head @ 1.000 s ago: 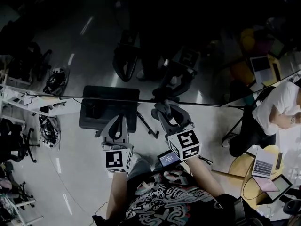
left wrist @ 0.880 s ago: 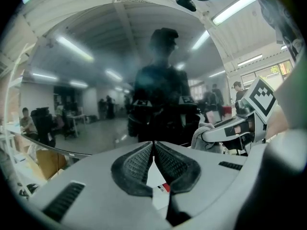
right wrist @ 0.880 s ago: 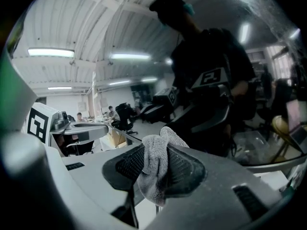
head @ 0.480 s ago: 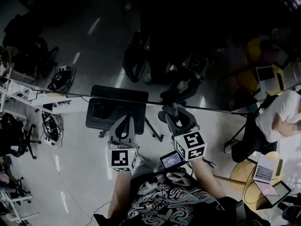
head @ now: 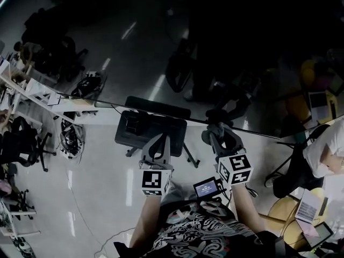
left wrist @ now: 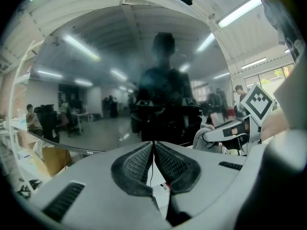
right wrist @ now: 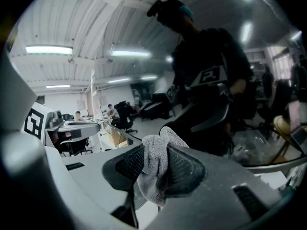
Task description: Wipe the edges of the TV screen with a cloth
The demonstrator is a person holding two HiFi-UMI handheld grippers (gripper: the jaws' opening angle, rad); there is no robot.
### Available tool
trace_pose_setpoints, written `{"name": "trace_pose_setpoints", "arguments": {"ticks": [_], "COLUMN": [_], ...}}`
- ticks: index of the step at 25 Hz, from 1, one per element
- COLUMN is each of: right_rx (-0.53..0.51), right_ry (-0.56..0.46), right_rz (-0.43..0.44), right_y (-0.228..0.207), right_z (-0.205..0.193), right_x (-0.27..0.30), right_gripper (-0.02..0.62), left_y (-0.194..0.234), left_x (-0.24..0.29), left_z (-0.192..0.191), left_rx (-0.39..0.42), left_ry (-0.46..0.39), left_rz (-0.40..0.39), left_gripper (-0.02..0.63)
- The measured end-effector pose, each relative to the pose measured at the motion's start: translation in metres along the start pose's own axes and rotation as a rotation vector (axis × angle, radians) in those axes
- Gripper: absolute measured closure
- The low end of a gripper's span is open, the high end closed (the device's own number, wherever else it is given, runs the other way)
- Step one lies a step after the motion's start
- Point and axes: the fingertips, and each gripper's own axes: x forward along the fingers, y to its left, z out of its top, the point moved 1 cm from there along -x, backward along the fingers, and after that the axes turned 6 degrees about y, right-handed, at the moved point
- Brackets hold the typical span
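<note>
The TV screen (head: 226, 52) fills the dark upper part of the head view, and its lower edge (head: 107, 105) runs across at a slant. A grey cloth (right wrist: 156, 162) is bunched between the jaws of my right gripper (head: 217, 133), which is shut on it just below that edge. In the right gripper view the cloth stands up in front of the screen (right wrist: 206, 80), which mirrors the person. My left gripper (head: 161, 140) is beside it to the left, shut and empty, with its pads meeting (left wrist: 153, 145) in front of the screen (left wrist: 120, 80).
A dark stand base (head: 150, 128) sits under the screen, just ahead of the left gripper. Shelves and chairs (head: 32, 90) crowd the left. A seated person (head: 328, 155) and a round table with a laptop (head: 309, 206) are at the right. A small lit device (head: 207, 187) hangs at my chest.
The head view has swung, so everything sits further right in the picture. Both grippers keep their places under the screen's lower edge, and their jaws have not changed.
</note>
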Motion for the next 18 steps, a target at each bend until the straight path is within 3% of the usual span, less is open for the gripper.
{"name": "trace_pose_setpoints", "arguments": {"ticks": [12, 18], "right_rx": [-0.012, -0.018], "right_ry": [0.002, 0.01], "right_rz": [0.016, 0.019], "right_y": [0.007, 0.023], "right_z": [0.001, 0.009], "right_x": [0.0, 0.016], "right_gripper": [0.454, 0.454], "left_y": [0.002, 0.025], "left_x": [-0.008, -0.01], "left_z": [0.004, 0.002], "left_rx": [-0.003, -0.017], "left_ry": [-0.006, -0.003], "left_rz": [0.015, 0.021], "left_gripper": [0.584, 0.583]}}
